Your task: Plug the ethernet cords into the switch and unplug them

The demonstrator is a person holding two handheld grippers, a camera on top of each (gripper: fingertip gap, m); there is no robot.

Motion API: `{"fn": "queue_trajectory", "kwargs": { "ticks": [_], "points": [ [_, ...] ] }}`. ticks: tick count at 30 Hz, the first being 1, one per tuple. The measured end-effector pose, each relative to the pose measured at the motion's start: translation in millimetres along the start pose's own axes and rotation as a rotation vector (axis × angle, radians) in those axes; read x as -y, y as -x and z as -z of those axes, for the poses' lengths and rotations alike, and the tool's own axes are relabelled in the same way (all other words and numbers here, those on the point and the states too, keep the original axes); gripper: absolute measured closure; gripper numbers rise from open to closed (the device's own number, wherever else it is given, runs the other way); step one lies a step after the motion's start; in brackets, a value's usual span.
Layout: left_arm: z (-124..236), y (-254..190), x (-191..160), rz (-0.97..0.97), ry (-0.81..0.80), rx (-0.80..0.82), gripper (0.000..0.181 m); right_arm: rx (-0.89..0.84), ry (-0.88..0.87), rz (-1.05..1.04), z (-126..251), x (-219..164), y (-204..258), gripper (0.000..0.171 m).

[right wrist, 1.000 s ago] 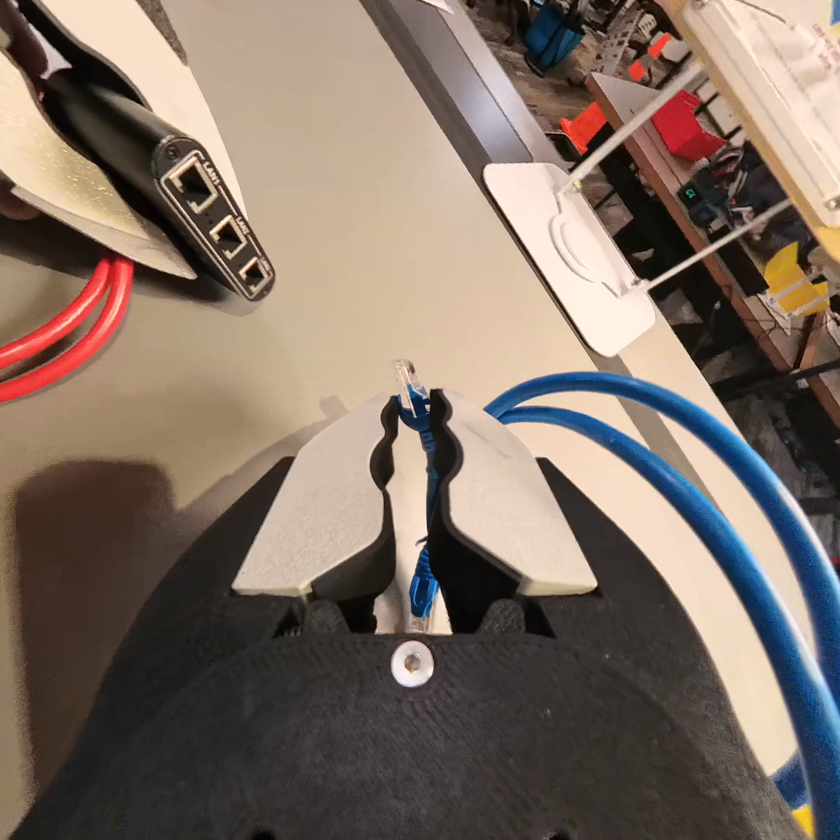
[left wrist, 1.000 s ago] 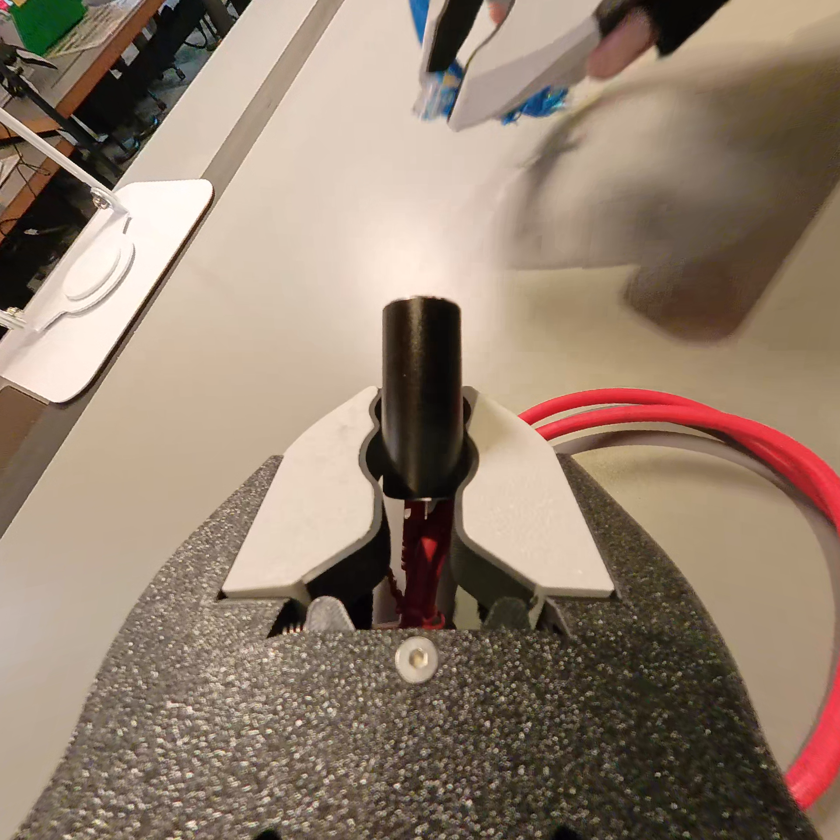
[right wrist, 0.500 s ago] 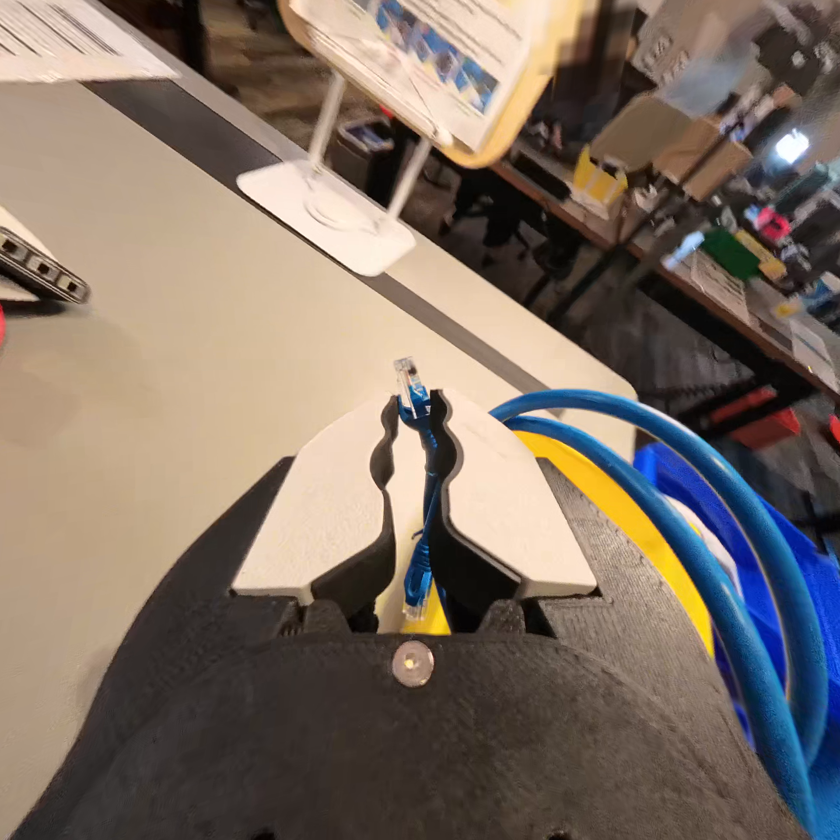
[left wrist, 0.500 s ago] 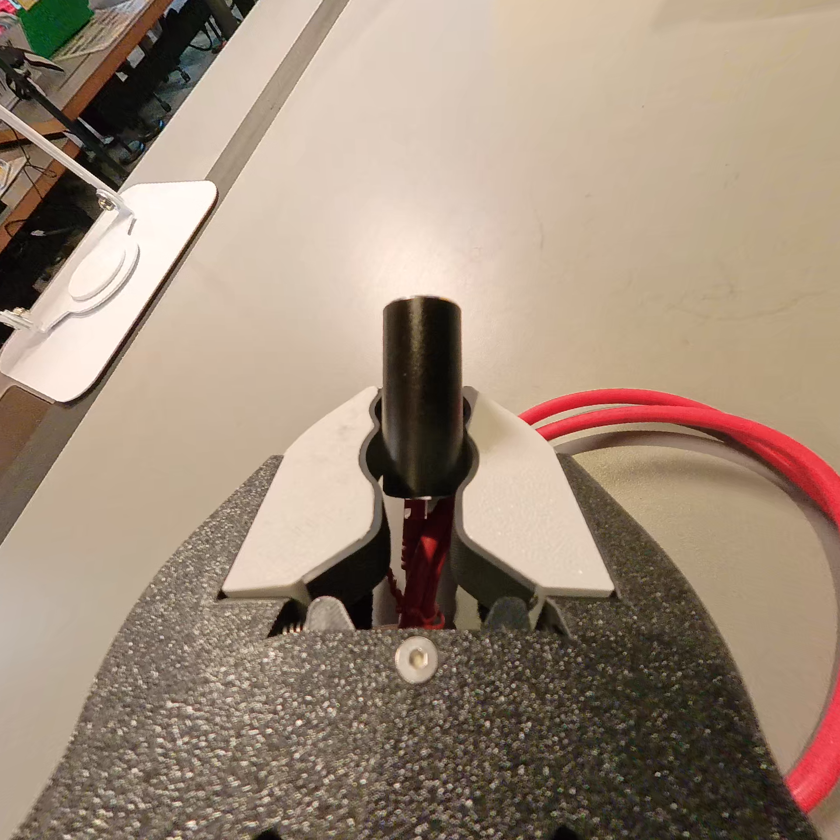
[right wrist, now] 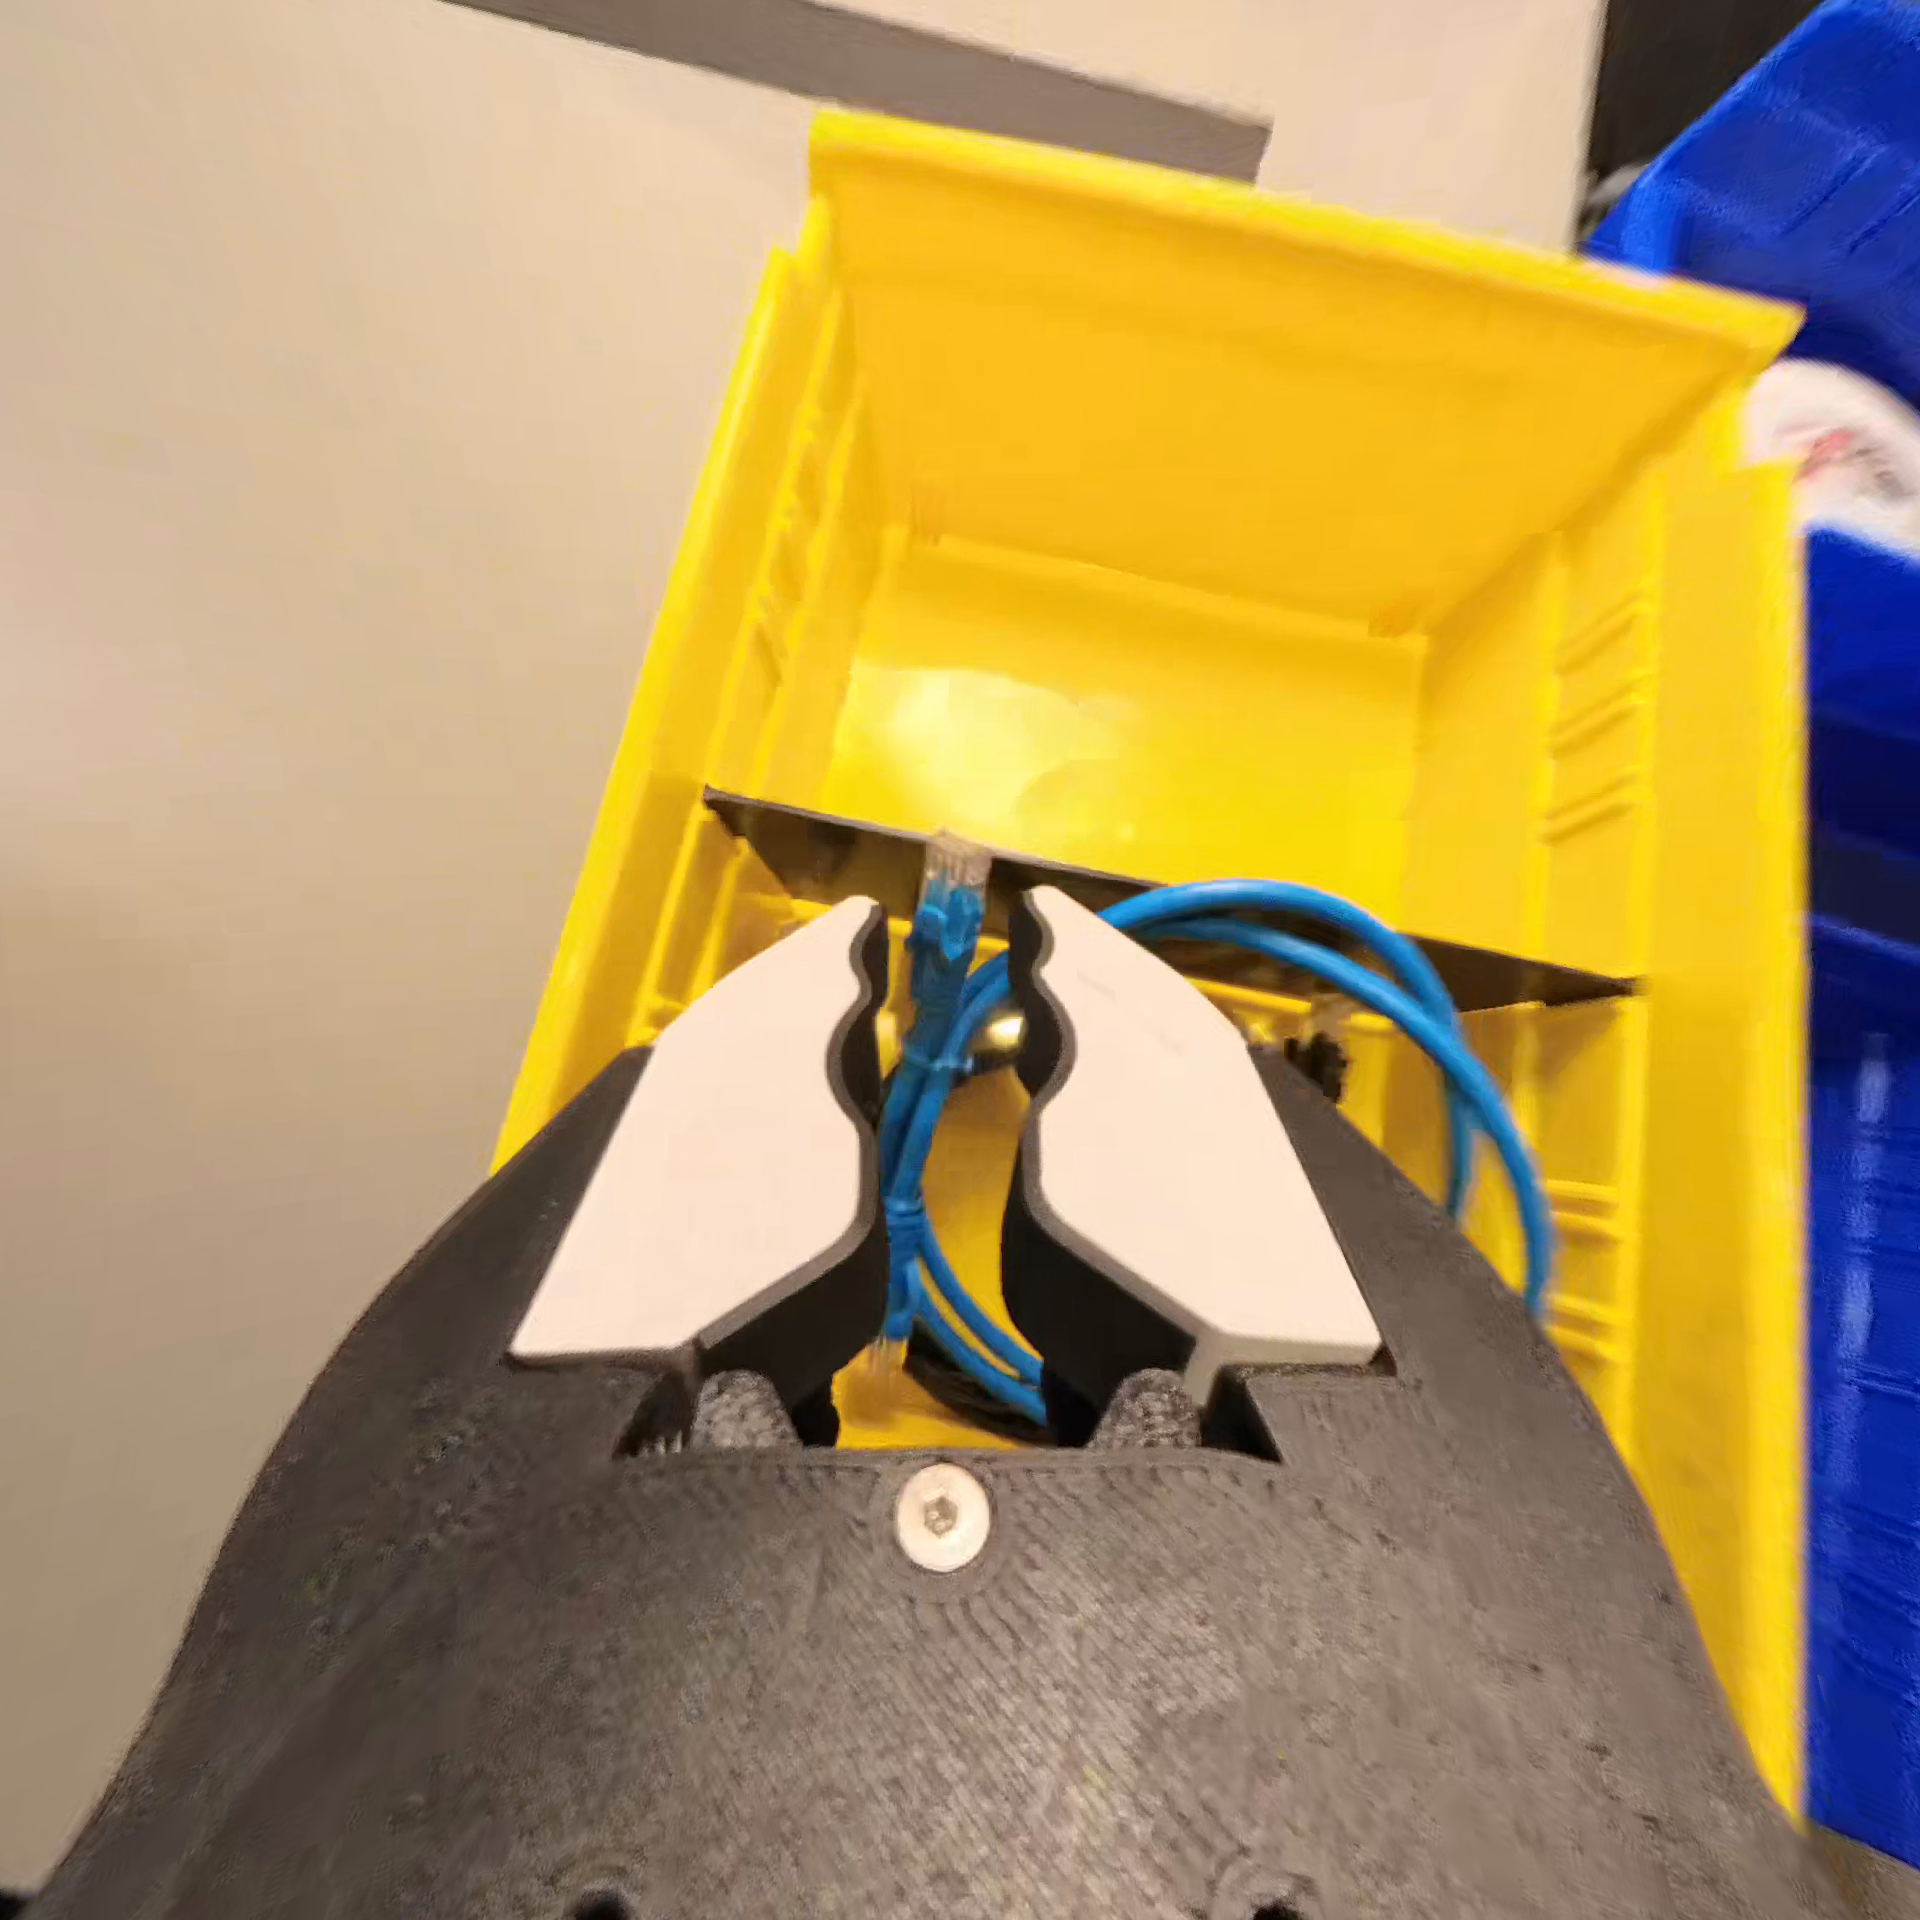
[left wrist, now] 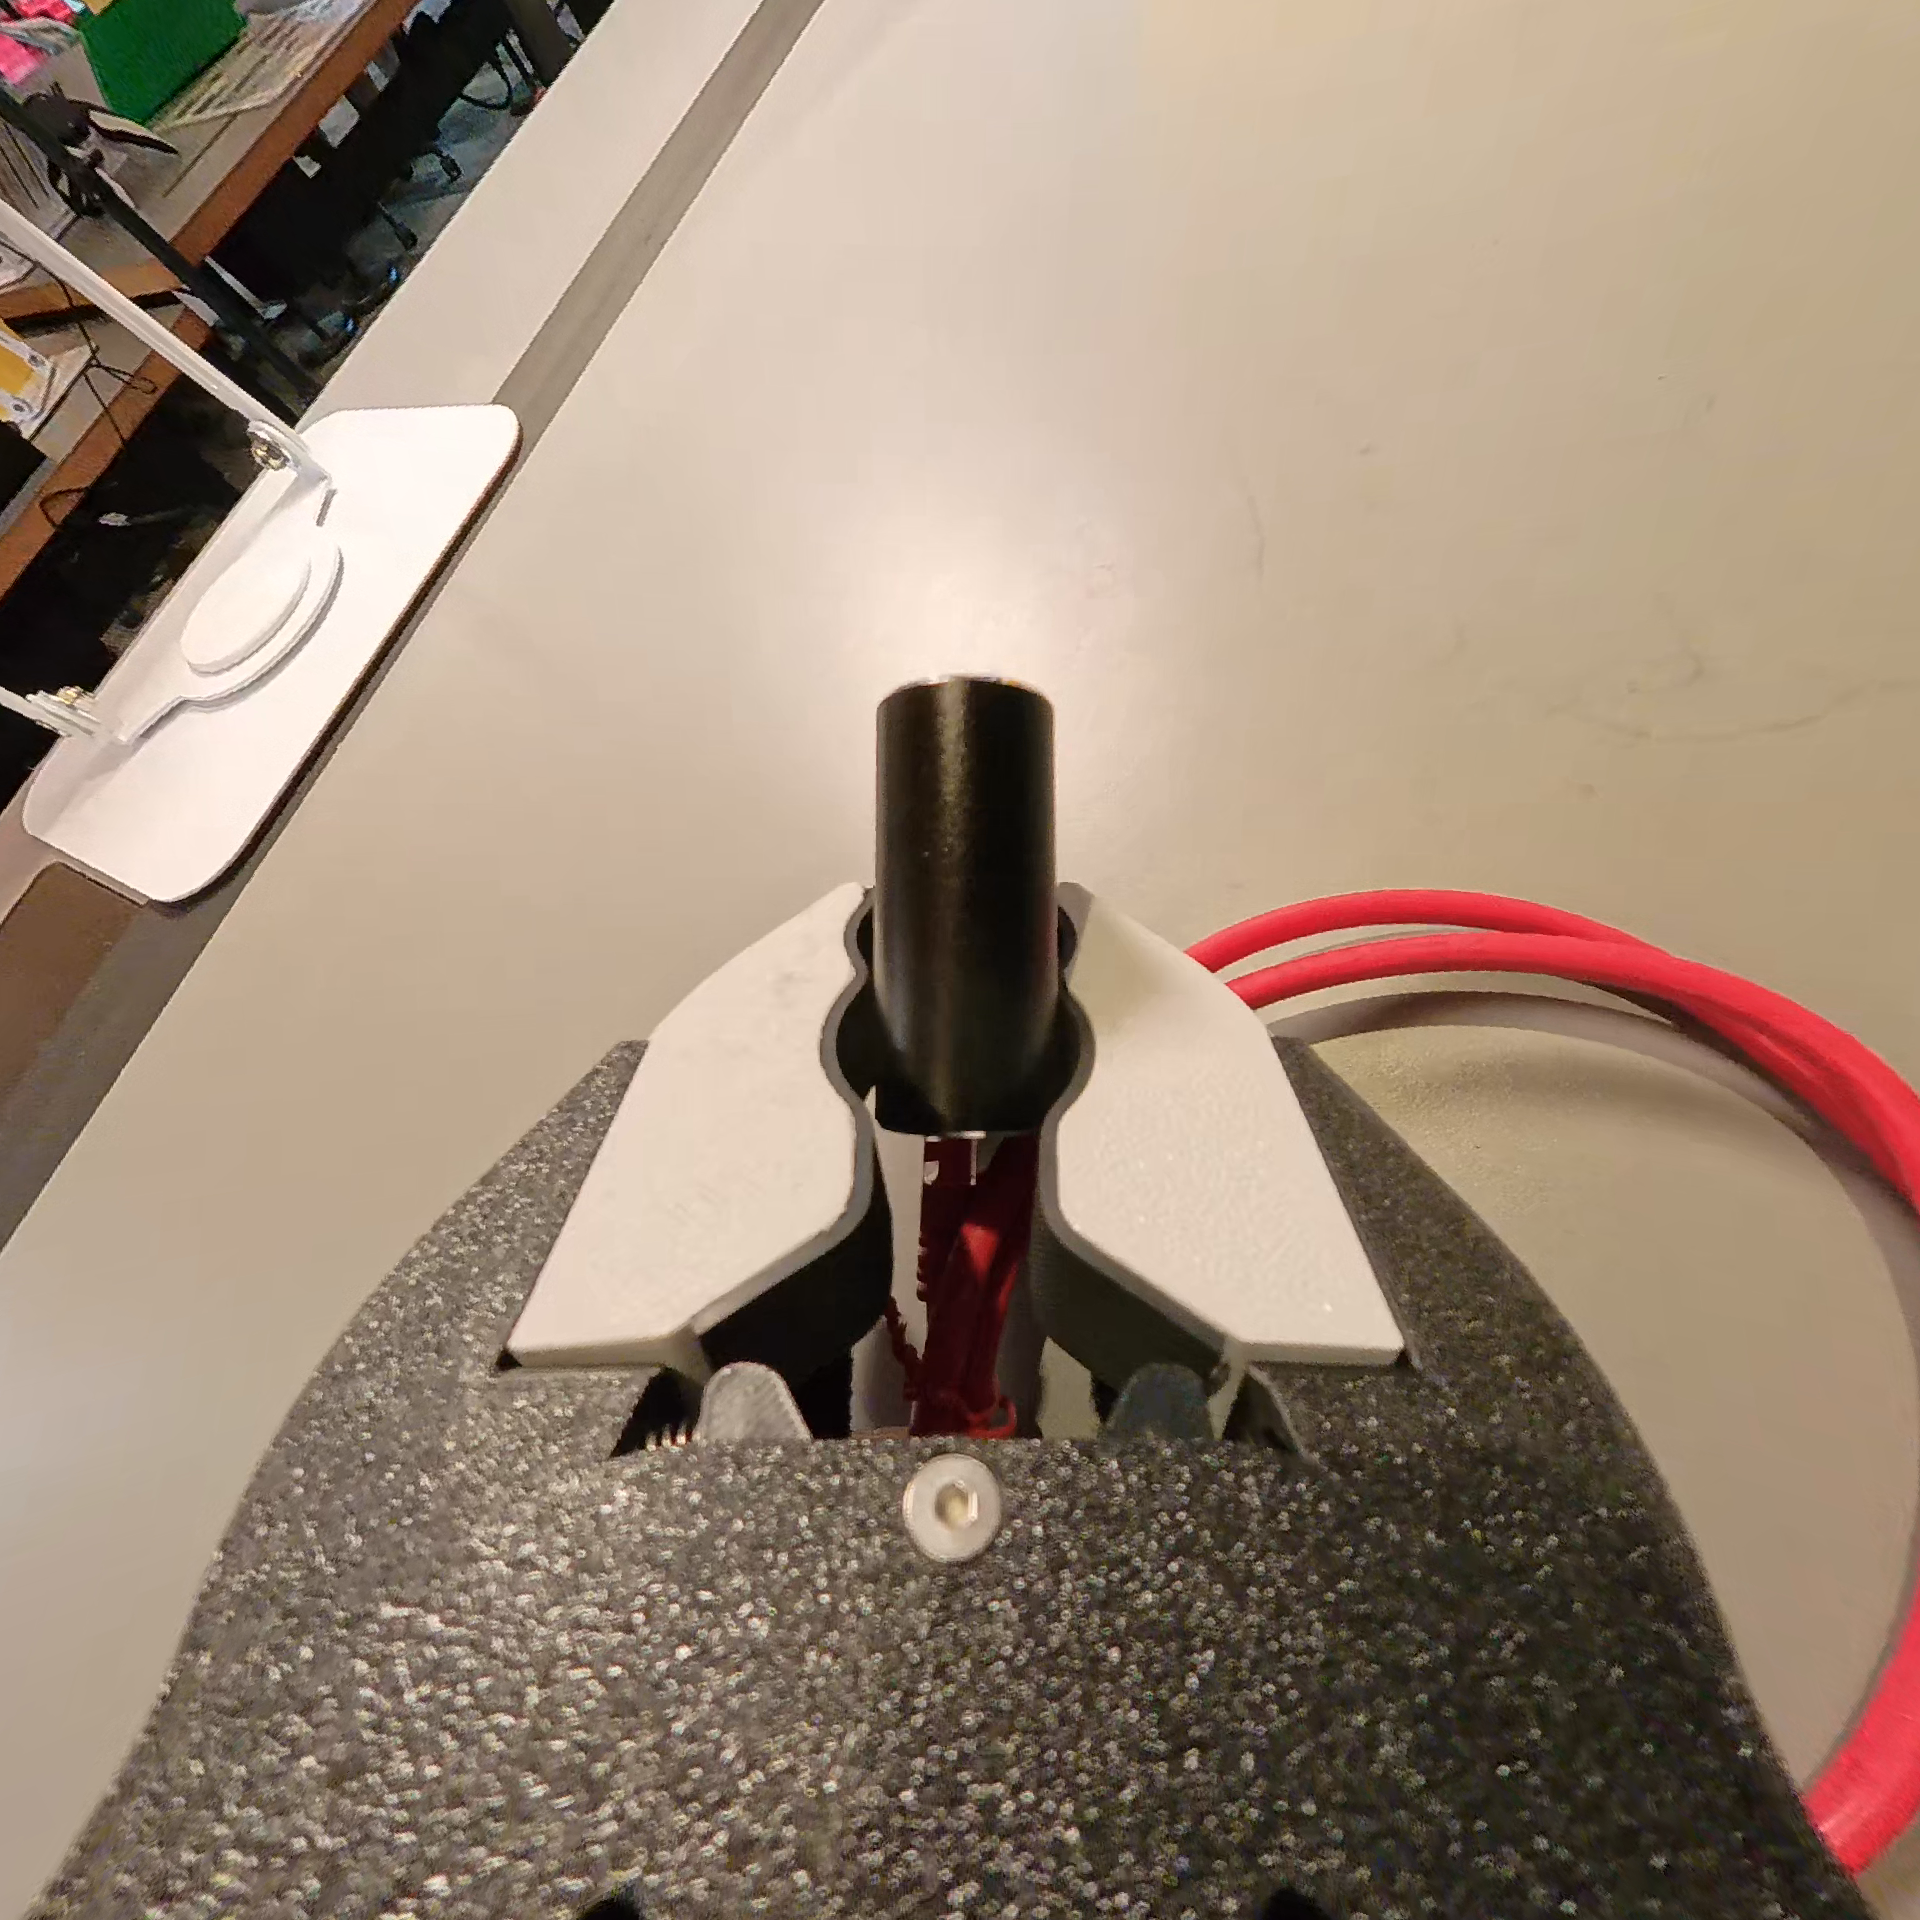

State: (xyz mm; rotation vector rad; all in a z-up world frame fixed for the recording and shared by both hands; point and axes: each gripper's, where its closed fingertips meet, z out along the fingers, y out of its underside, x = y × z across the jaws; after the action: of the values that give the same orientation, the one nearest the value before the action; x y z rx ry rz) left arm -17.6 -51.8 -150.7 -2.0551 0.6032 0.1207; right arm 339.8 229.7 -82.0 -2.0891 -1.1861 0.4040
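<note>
My left gripper (left wrist: pixel 961 904) is shut on the black switch (left wrist: pixel 961 810), which sticks out forward over the beige table (left wrist: pixel 1247 416). Red ethernet cords (left wrist: pixel 1558 966) run from the switch's rear end between my fingers and loop off to the right. In the right wrist view my right gripper (right wrist: pixel 948 904) hangs over a yellow bin (right wrist: pixel 1143 416). Its jaws stand apart. The bundled blue ethernet cord (right wrist: pixel 925 1122) hangs loose in the gap, its clear plug (right wrist: pixel 956 857) pointing forward and its loops (right wrist: pixel 1351 935) over the bin.
A black divider (right wrist: pixel 800 826) crosses the yellow bin. A blue bin (right wrist: pixel 1870 1143) stands right of it. A white stand base (left wrist: pixel 260 644) sits at the table's left edge, with desks and clutter beyond. The grippers' ends are close to 45 centimeters from one another.
My right gripper swung away from the switch and right, over the yellow bin, and its jaws opened off the blue cord. My left gripper still holds the switch in the same place.
</note>
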Motion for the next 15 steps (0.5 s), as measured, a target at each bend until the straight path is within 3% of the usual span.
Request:
{"fn": "queue_trajectory", "kwargs": {
  "ticks": [5, 8, 11, 15],
  "points": [
    [7, 10, 7, 0.089, -0.065, 0.012, 0.153, -0.14, -0.074, 0.18, 32, 44, 14, 0.148],
    [17, 20, 19, 0.234, -0.161, 0.005, 0.153, -0.108, -0.16, 0.308, 33, 72, 62, 0.149],
    [28, 29, 33, 0.425, -0.288, -0.024, 0.154, 0.058, -0.258, 0.408, 12, 93, 141, 0.152],
    [37, 47, 35, 0.612, -0.375, 0.054, 0.154, 0.447, -0.366, 0.465, -25, 110, 276, 0.152]
  ]
}}
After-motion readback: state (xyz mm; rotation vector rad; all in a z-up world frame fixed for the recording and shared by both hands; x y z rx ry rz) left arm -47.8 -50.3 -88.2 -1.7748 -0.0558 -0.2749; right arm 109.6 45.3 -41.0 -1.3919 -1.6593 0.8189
